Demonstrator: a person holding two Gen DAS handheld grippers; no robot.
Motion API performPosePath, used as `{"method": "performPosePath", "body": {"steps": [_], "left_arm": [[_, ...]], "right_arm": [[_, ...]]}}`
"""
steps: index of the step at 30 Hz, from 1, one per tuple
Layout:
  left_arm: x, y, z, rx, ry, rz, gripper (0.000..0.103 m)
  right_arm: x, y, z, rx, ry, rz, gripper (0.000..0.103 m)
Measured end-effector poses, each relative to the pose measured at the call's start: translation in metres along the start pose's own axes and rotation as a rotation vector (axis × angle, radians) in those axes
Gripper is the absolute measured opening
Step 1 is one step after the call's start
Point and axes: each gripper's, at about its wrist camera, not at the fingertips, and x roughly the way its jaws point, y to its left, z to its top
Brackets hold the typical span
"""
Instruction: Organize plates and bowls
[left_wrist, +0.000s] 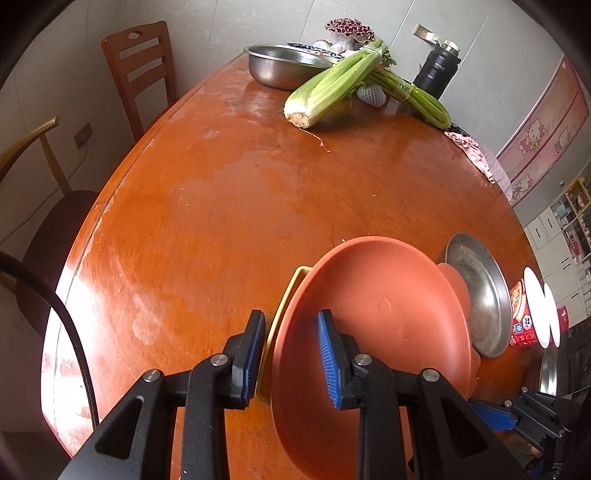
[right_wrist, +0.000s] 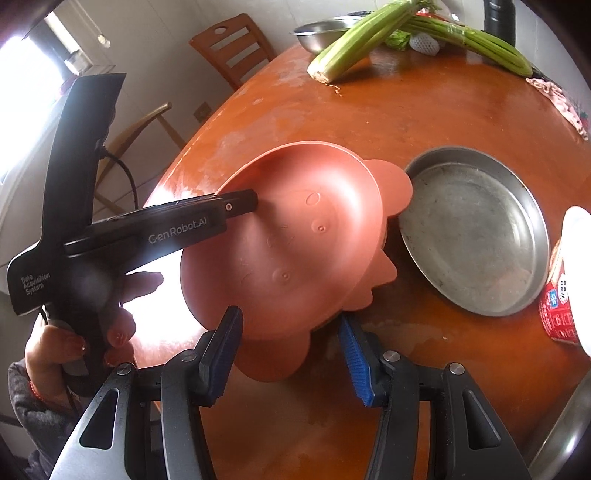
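Observation:
A salmon-pink plastic plate (left_wrist: 373, 325) (right_wrist: 291, 240) with animal-shaped ears lies tilted on a yellow plate (left_wrist: 286, 299) on the round wooden table (left_wrist: 207, 206). My left gripper (left_wrist: 290, 360) straddles the stacked plates' near rim, one finger outside, one inside the pink plate; its jaws stand apart. It also shows in the right wrist view (right_wrist: 240, 203) at the pink plate's left rim. My right gripper (right_wrist: 291, 354) is open, its fingers on either side of the pink plate's near ear. A flat steel plate (left_wrist: 480, 295) (right_wrist: 476, 229) lies just right of the pink plate.
Celery bunches (left_wrist: 332, 85) (right_wrist: 369, 37), a steel bowl (left_wrist: 280, 64), a black thermos (left_wrist: 436, 72) and a pink cloth (left_wrist: 472, 151) sit at the table's far side. A red instant-noodle cup (right_wrist: 561, 295) stands at the right edge. Wooden chairs (left_wrist: 140, 70) stand on the left.

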Motion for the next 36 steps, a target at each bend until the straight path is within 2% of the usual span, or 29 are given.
{"method": "performPosePath", "body": {"steps": [12, 18, 23, 27, 30, 36], "left_arm": [[0.000, 0.004, 0.005, 0.003, 0.001, 0.022, 0.032], [-0.010, 0.004, 0.006, -0.009, -0.029, 0.030, 0.034], [-0.022, -0.002, 0.007, 0.000, -0.055, 0.038, 0.048], [-0.032, -0.010, 0.006, 0.008, -0.077, 0.048, 0.050], [-0.042, -0.017, 0.004, 0.016, -0.099, 0.051, 0.058], [-0.066, -0.041, -0.002, 0.024, -0.148, 0.046, 0.061]], "right_arm": [[0.002, 0.003, 0.004, -0.008, 0.000, 0.020, 0.056], [-0.005, -0.001, 0.002, -0.002, -0.022, 0.029, 0.056], [-0.016, -0.006, 0.002, 0.006, -0.060, -0.007, 0.056], [-0.025, -0.011, -0.001, 0.009, -0.092, -0.021, 0.056], [-0.037, -0.017, -0.004, 0.009, -0.126, -0.035, 0.056], [-0.078, -0.036, -0.009, 0.003, -0.243, -0.078, 0.056]]}}
